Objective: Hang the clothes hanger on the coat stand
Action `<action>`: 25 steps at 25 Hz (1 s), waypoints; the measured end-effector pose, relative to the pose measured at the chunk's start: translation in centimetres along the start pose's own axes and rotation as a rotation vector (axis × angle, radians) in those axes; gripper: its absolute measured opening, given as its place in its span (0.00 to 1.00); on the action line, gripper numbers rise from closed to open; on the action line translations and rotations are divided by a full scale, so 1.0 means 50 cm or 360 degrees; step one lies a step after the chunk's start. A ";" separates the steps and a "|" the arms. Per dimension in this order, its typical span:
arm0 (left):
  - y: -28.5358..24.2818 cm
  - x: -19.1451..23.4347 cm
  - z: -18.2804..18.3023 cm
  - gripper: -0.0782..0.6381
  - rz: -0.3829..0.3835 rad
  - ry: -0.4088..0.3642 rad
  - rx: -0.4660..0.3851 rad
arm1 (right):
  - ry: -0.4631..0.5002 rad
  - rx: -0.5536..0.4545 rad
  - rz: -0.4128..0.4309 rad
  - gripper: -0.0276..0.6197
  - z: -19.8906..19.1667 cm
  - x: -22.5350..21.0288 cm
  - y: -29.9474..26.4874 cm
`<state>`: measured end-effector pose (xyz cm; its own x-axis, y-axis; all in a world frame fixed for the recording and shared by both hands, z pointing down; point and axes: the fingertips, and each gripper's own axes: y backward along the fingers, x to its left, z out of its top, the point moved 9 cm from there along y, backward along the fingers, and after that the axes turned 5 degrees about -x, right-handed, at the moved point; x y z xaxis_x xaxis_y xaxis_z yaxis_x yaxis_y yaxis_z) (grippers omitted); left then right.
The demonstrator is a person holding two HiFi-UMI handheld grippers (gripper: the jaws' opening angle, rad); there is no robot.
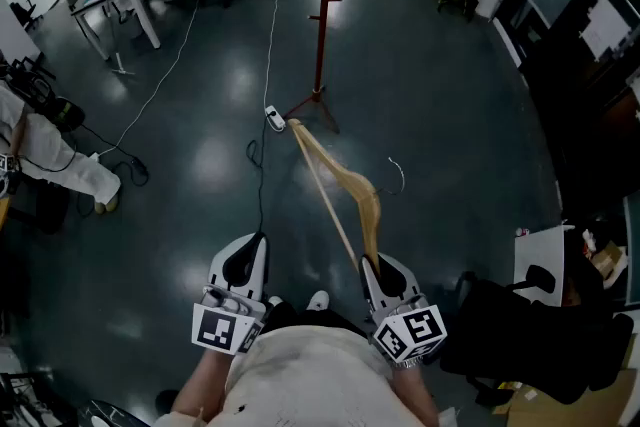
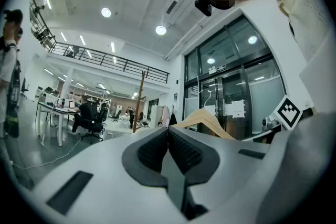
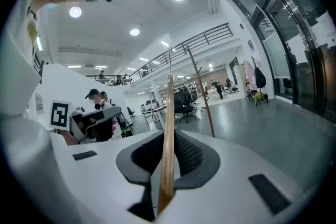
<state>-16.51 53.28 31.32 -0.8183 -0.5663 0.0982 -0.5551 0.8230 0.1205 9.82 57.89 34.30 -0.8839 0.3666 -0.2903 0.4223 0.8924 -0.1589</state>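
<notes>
Wooden clothes hanger [image 1: 352,187], clamped at one shoulder end in right gripper [image 1: 373,265], coat stand [image 1: 322,15] well ahead. Seems light, stiff, smooth; firmer hold likely near neck. Closed and empty: left gripper [image 1: 246,257].

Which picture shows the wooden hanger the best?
The head view: the whole wooden hanger shows, hook included, held by the right gripper. The right gripper view shows only its thin edge between the jaws; the left gripper view shows its top and hook.
</notes>
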 end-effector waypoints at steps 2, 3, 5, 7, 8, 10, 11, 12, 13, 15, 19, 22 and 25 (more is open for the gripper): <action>-0.007 -0.020 -0.001 0.13 0.0019 0.0024 -0.0032 | -0.0001 0.0005 0.0018 0.15 -0.003 -0.020 0.006; -0.010 -0.027 -0.004 0.13 0.0024 0.0025 -0.0038 | -0.0009 0.0008 0.0022 0.15 -0.004 -0.028 0.007; -0.013 -0.033 -0.018 0.13 0.0031 0.0007 -0.0017 | -0.0037 0.0013 0.0026 0.15 -0.002 -0.043 0.004; -0.018 -0.036 -0.030 0.13 0.0050 0.0008 0.0014 | -0.0045 0.0013 0.0035 0.15 0.001 -0.054 0.000; -0.022 -0.036 -0.034 0.13 0.0058 0.0012 0.0026 | -0.0044 0.0012 0.0044 0.15 0.002 -0.058 -0.002; -0.033 -0.028 -0.038 0.13 0.0067 0.0013 0.0035 | -0.0040 0.0012 0.0059 0.15 0.002 -0.067 -0.012; -0.042 -0.023 -0.040 0.13 0.0070 0.0012 0.0032 | -0.0040 0.0020 0.0059 0.15 0.002 -0.073 -0.019; -0.051 -0.018 -0.043 0.13 0.0074 0.0011 0.0028 | -0.0038 0.0033 0.0055 0.15 0.001 -0.079 -0.027; -0.060 -0.015 -0.047 0.13 0.0077 0.0012 0.0023 | -0.0034 0.0046 0.0053 0.15 0.000 -0.087 -0.033; -0.082 -0.009 -0.053 0.13 0.0078 0.0016 0.0021 | -0.0032 0.0060 0.0051 0.15 0.000 -0.104 -0.047; -0.147 0.015 -0.070 0.13 0.0060 0.0031 0.0036 | -0.0054 0.0077 0.0020 0.15 0.005 -0.138 -0.085; -0.207 0.036 -0.083 0.13 0.0041 0.0044 0.0039 | -0.0060 0.0109 0.0004 0.15 0.010 -0.168 -0.120; -0.277 0.060 -0.100 0.13 0.0018 0.0066 0.0040 | -0.0067 0.0150 -0.0022 0.15 0.013 -0.208 -0.177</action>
<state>-10.53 39.94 34.88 -0.8178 -0.5580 0.1407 -0.5499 0.8298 0.0946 15.40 46.00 38.09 -0.8815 0.3412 -0.3264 0.4288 0.8680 -0.2505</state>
